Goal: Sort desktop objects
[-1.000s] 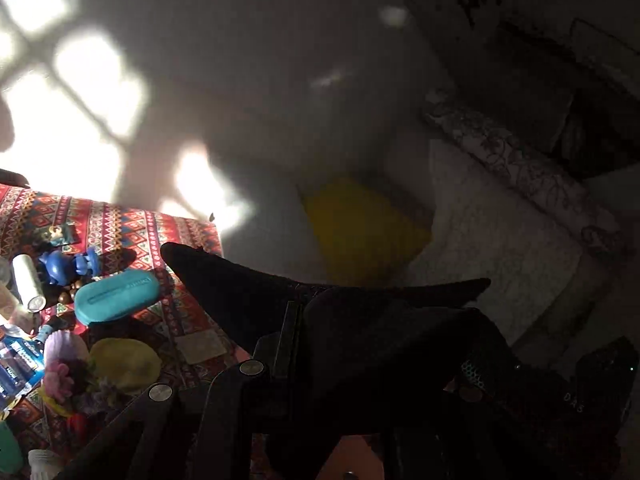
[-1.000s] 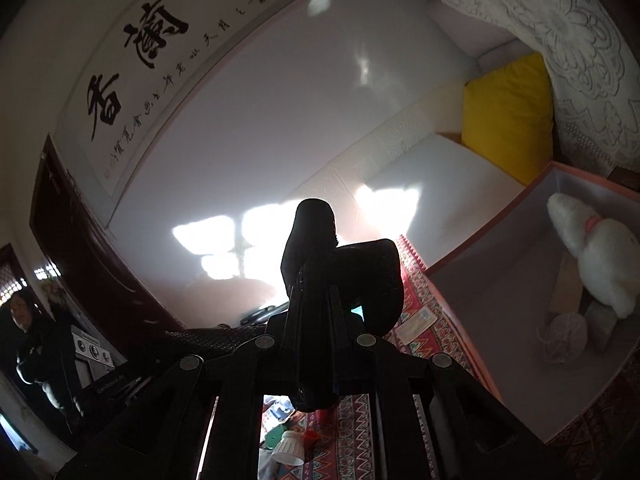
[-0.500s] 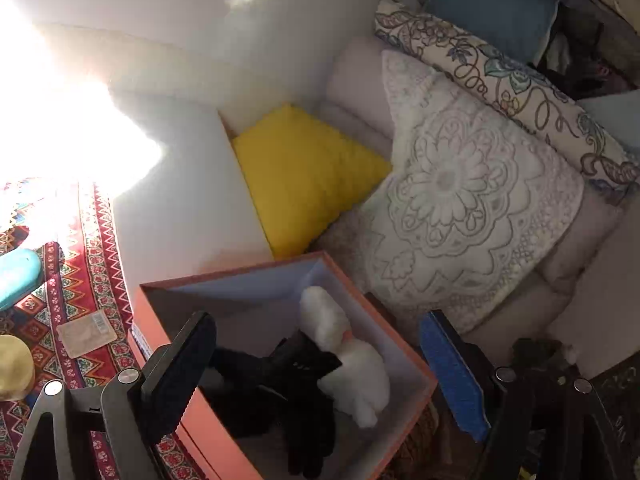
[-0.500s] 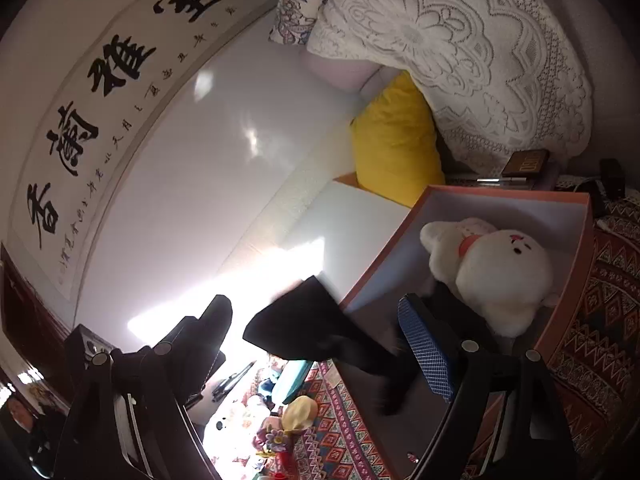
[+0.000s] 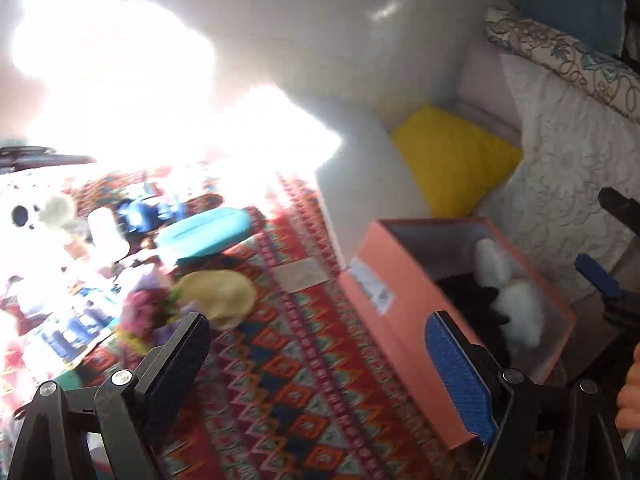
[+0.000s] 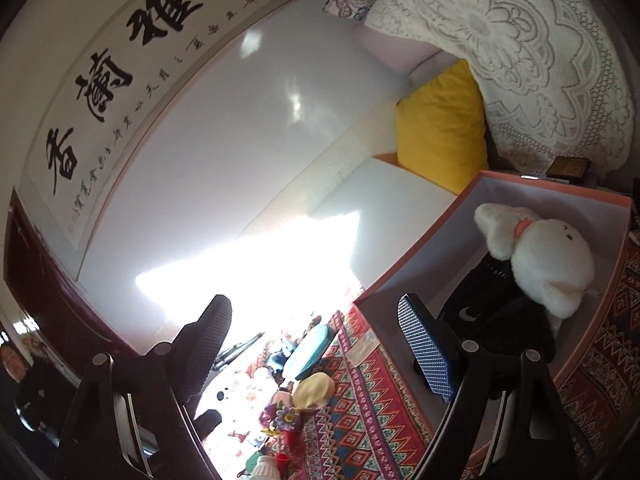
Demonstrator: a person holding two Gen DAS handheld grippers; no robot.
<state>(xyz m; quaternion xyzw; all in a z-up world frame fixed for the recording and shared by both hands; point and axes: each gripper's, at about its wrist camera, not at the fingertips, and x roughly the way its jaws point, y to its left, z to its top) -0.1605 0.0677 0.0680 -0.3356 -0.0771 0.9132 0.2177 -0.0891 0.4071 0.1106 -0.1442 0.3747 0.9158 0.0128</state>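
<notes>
A: The black cloth [image 6: 492,312] has left both grippers since a second ago; it now lies in the orange box [image 5: 404,320], against the white plush [image 6: 540,256].

B: Left gripper [image 5: 316,364] is opening, right gripper [image 6: 316,344] spread, both empty. Next, I'd drop onto the teal case [image 5: 204,234] left of the box and pinch across its narrow width.

we see an orange box [image 6: 404,276] on the right with its top open. inside it a white fluffy toy [image 6: 548,256] lies on its side on top of a black cloth [image 6: 492,312]. to the left, on the red patterned cloth [image 5: 304,364], lie a teal case [image 5: 204,232], a pale yellow round thing [image 5: 220,296], a blue toy [image 5: 138,212] and some purple flowers [image 5: 146,312], all close together.
</notes>
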